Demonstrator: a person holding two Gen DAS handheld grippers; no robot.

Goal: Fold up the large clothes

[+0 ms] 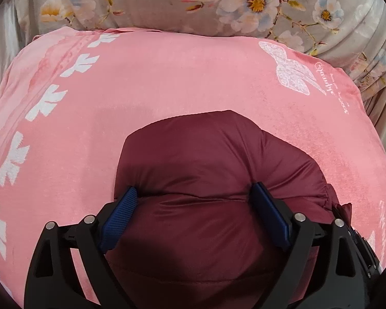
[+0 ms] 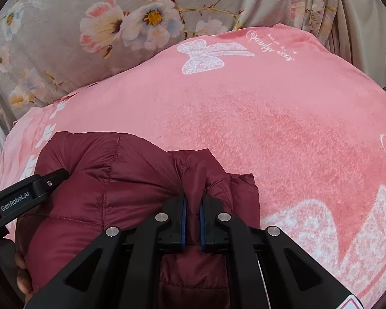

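- The jacket (image 1: 218, 180), a puffy maroon one, lies bundled on a pink blanket (image 1: 167, 77); it sits directly under and ahead of both grippers.
- The left gripper (image 1: 195, 206) is spread wide, its blue pads (image 1: 121, 206) resting on the padding at either side of a bulge, gripping nothing.
- The right gripper (image 2: 192, 221) is pressed nearly together, pinching a ridge of jacket fabric between its pads.
- In the right wrist view the left gripper's finger shows to the left, lying on the jacket's near-left part.
- Judged step: a fold of the bundle is being held by the right while the left steadies or flattens it.
- To do it well, keep the right pinch firm, since the shell looks slick and the fill springy, and carry the layer low over the bundle.
- Press the left down on the fold line so trapped air escapes ahead of it.
- Risk: the puffed padding springs back and the fold opens once the pinch lets go.
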